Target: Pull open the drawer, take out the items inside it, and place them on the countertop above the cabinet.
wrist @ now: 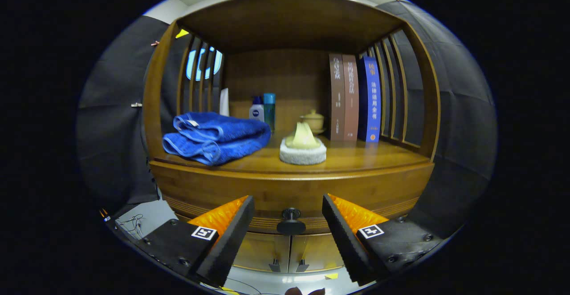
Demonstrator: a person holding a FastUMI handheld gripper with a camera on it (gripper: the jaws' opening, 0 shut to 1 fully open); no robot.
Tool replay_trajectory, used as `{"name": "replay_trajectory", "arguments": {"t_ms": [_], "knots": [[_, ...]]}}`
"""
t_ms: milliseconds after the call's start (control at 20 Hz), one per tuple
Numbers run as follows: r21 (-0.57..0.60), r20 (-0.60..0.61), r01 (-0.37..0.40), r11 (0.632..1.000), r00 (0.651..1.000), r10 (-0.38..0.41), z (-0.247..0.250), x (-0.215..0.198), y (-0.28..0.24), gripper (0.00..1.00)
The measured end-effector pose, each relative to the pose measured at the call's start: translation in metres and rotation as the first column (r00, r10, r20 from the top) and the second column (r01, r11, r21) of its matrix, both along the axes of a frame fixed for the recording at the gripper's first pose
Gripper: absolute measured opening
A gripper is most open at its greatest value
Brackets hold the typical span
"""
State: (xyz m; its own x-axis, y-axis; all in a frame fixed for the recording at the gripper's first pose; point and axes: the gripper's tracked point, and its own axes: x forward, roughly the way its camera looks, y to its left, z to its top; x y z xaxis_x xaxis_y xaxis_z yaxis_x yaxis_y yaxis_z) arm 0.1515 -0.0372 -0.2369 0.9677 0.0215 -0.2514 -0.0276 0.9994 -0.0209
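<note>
A wooden cabinet stands ahead with its drawer (222, 192) closed under the countertop (356, 159). The drawer's dark round knob (291, 222) sits between my two fingers, a little beyond their tips. My gripper (288, 206) is open, fingers spread wide, touching nothing. On the countertop lie a folded blue towel (216, 137) at the left and a round white sponge with a yellowish top (303, 146) in the middle. What is inside the drawer is hidden.
At the back of the shelf stand two small bottles (263, 108), a lidded cup (314, 120) and three upright books (354, 98). Slatted wooden sides flank the shelf. Two lower cabinet doors (289, 250) with small handles sit below the drawer.
</note>
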Motion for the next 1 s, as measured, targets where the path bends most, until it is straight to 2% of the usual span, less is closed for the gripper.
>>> {"name": "replay_trajectory", "arguments": {"t_ms": [450,750,1000], "knots": [[0.016,0.150,-0.052,0.999,0.987,0.049,0.143,-0.059,0.019,0.99],[0.044,0.162,-0.061,0.997,0.985,0.053,0.200,-0.111,0.021,0.99],[0.083,0.184,-0.029,0.996,0.983,0.013,0.234,-0.150,0.004,0.99]]}}
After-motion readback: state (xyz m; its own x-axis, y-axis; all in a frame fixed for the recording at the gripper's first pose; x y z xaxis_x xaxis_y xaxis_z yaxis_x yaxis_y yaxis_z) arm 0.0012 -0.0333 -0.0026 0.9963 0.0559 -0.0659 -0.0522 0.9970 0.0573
